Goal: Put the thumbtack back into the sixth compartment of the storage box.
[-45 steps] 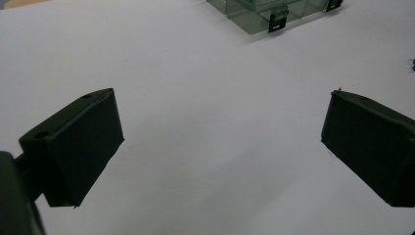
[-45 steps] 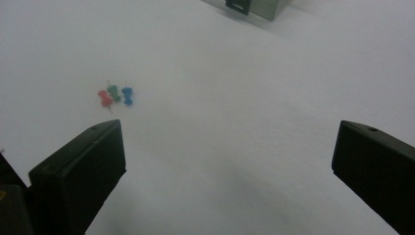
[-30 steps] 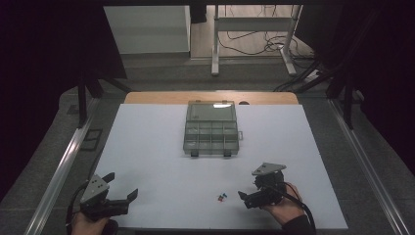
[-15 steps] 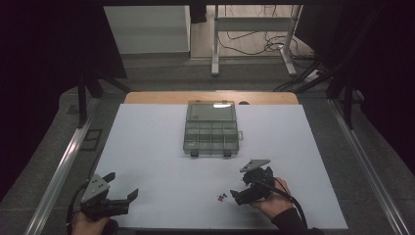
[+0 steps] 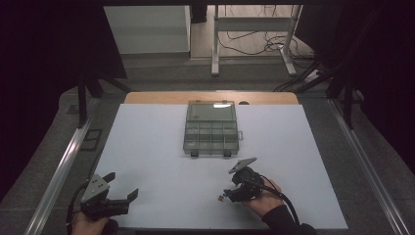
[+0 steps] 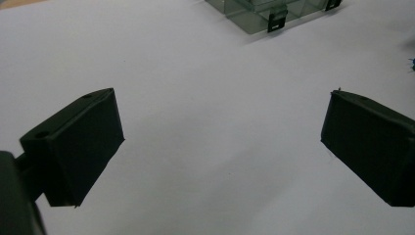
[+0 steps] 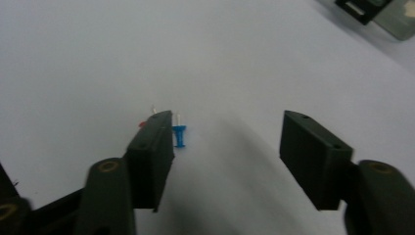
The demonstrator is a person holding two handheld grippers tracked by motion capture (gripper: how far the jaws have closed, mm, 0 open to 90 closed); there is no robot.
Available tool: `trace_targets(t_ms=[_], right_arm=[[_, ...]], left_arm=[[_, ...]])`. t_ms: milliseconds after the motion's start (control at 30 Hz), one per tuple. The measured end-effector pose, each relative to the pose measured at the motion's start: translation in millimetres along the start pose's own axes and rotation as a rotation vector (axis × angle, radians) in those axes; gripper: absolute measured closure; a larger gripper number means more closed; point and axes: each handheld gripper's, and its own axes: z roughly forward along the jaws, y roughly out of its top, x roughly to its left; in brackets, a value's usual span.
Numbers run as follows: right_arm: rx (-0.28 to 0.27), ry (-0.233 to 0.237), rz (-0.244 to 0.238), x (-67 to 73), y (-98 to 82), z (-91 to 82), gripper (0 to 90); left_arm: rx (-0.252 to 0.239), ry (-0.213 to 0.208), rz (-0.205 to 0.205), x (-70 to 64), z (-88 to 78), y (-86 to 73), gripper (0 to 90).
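A small blue push pin (image 7: 180, 136) lies on the white table sheet just inside the left jaw of my right gripper (image 7: 227, 122). A red pin (image 7: 142, 124) peeks out behind that jaw. The jaws have just been closing to about half width; the blue pin sits between them, untouched by the pads. In the high view the right gripper (image 5: 226, 194) points left at the pins (image 5: 222, 198) near the front of the sheet. My left gripper (image 5: 122, 185) rests at the front left corner, jaws wide open (image 6: 222, 98) with nothing between them.
A clear plastic compartment box (image 5: 211, 128) with its lid shut sits at the middle back of the white sheet (image 5: 147, 147); its latches show in the left gripper view (image 6: 275, 20). Metal rails run along both table sides.
The right gripper has slid left toward the pins and its jaws have narrowed from wide to about half. The left gripper has not moved.
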Motion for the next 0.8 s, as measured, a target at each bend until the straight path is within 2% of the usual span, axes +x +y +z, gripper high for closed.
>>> trace_targets(t_ms=[200,233,267,333,600,733,800], right_arm=[[0.036,0.053,-0.026,4.4,5.1,7.0,62.4],[0.036,0.053,-0.026,4.4,5.1,7.0,62.4],[0.047,0.068,-0.031,5.6,6.2,9.0,67.6],[0.052,0.076,-0.038,6.7,7.0,10.8,71.4],[0.075,0.079,-0.063,11.6,9.2,18.3,77.6],[0.097,0.052,-0.082,12.9,9.2,23.7,80.6],[0.093,0.055,-0.079,13.2,9.2,23.7,81.0]], left_arm=[[-0.002,-0.001,0.001,-0.2,0.3,0.0,2.7],[-0.002,-0.001,0.001,-0.2,0.3,0.0,2.7],[-0.001,0.000,0.003,-0.5,0.3,0.0,2.7],[-0.001,0.000,0.004,-0.6,0.3,0.1,2.7],[-0.004,-0.003,0.002,-0.2,0.0,-0.2,2.7],[-0.005,-0.005,0.001,0.0,-0.2,-0.2,2.7],[-0.006,-0.005,0.002,-0.1,-0.2,-0.2,2.7]])
